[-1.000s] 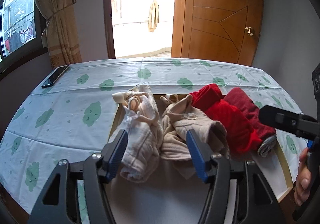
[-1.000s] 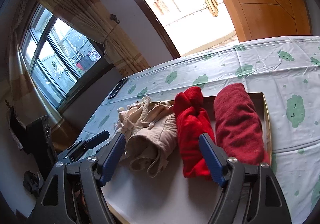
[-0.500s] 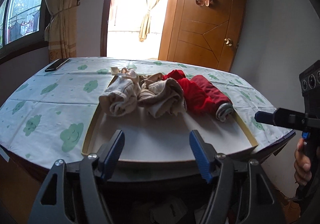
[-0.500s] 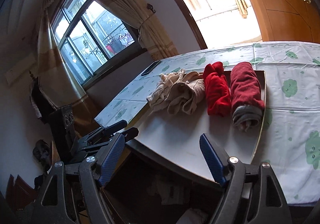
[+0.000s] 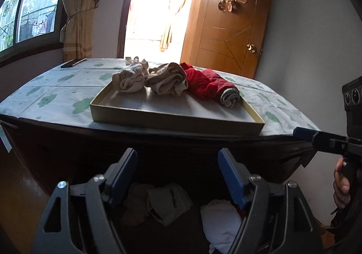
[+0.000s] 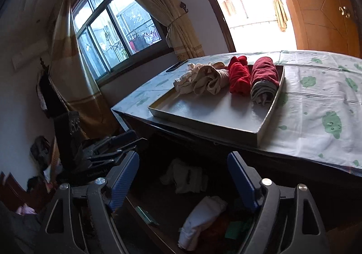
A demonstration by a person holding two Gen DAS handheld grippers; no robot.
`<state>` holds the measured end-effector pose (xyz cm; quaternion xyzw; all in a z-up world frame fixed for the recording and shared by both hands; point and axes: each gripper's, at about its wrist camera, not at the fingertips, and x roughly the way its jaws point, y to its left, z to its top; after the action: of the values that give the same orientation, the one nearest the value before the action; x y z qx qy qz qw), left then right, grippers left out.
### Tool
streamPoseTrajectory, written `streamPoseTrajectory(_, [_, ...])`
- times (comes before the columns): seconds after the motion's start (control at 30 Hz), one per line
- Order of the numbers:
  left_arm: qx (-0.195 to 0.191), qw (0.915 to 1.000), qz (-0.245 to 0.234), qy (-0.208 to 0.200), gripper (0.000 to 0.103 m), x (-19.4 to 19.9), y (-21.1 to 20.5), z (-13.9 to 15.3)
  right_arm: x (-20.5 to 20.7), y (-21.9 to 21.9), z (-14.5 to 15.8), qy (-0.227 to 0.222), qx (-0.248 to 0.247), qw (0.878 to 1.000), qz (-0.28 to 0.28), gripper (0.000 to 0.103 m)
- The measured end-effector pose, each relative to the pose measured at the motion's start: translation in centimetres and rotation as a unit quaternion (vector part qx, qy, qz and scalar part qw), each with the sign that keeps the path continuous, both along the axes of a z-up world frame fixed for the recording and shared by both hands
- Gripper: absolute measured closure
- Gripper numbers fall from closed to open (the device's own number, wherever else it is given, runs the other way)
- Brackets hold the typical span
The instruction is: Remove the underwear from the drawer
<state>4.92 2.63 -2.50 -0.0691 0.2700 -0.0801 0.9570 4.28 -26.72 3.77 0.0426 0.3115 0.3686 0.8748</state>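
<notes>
Sunlit from the doorway beyond, the table (image 5: pixel 56 95) with its cloud-print cloth carries a shallow tray (image 5: pixel 176 119) ahead of and above both tools, holding four rolled garments in a row. Below the left hand-held gripper (image 5: pixel 177 174), whose jaws have just been opening and stand apart with nothing between them, the dark drawer (image 6: pixel 158 204) holds loose underwear (image 5: pixel 168 204). Nearby, the right hand-held gripper (image 6: pixel 183 179) also gapes empty above a white piece (image 6: pixel 201 220).

Both wrist views low before table (image 5: pixel 56 95), sharing tray (image 6: pixel 203 122), drawer (image 6: pixel 163 208)
</notes>
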Motion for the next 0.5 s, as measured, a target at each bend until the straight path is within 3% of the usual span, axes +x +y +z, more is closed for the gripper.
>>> streamPoseTrajectory(0.5, [0.002,0.9974,-0.03,0.066,0.027,-0.2,-2.9,-4.2,0.8,0.4,-8.4,0.022,-0.145,0.989,-0.022,0.021])
